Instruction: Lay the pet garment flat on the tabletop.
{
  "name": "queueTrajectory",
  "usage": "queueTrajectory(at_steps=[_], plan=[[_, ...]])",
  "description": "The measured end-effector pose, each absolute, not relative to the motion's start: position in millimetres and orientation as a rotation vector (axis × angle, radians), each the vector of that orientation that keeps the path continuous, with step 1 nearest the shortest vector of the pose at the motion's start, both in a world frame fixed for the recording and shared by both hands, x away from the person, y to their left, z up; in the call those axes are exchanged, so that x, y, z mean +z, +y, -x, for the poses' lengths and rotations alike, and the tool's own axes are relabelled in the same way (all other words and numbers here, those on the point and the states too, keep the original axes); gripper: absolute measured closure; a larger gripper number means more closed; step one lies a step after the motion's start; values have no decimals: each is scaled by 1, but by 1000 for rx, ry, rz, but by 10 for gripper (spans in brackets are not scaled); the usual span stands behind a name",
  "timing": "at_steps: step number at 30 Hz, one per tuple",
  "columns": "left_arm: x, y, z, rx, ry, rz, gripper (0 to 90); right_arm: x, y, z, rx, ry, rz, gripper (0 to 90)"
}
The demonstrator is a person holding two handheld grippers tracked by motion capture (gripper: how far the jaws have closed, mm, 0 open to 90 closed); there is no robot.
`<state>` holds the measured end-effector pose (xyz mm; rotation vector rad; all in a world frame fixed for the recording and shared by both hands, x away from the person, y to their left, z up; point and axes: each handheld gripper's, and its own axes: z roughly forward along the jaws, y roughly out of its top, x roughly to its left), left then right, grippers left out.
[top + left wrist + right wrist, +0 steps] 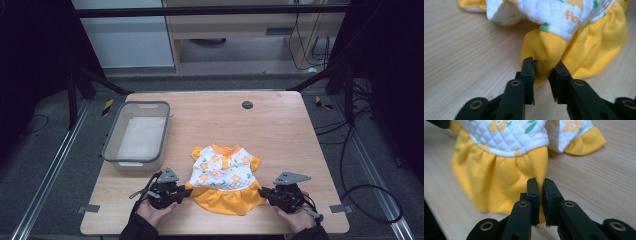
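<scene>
Dress (225, 180): little yellow-and-white one with an orange flower print, lying flat on the tabletop (280, 135) near the person's edge, collar pointing away, yellow skirt (499, 182) closest to the hands.

Why it's laid out like that: looks spread face-up so both bottom corners of the skirt are easy to get at, one per hand. My guess is it's about to be folded or lifted by the hem.

Left tool (544, 72): sits at the skirt's left corner. Jaws are partly apart with a fold of yellow fabric poking between them, but the pads don't look like they're squeezing it, so I'd call it loose rather than gripping.

Right tool (540, 195): at the skirt's right corner, jaws nearly together with just a thin slit. The hem edge runs right into that slit, so it seems pinched on the skirt.

Hands: both come in from the bottom of the high view, one on each side of the dress, roughly level with each other.

Grey bin (137, 135): on the left part of the tabletop, well apart from the dress, nothing obvious inside. Could be where the dress ends up, can't say for sure.

Dark round spot (247, 105): far side of the tabletop, out of the way.

In the way: honestly nothing. Bare wood all around the dress, and the path toward the bin is open.
</scene>
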<state>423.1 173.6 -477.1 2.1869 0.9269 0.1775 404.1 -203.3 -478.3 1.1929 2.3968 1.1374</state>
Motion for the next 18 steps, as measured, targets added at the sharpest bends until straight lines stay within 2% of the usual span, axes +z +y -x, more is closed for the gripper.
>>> queueTrajectory(at_steps=[8, 13, 18], plan=[[-463, 189, -415, 247, 904, -2064, 460, -472, -208, -402, 1207, 2303, -1120, 652], [-440, 196, -415, 312, 881, -1947, 421, -458, -217, -408, 1284, 2182, -1121, 614], [-427, 193, -435, 384, 885, -1937, 417, -452, -220, -423, 1279, 2119, -1133, 570]])
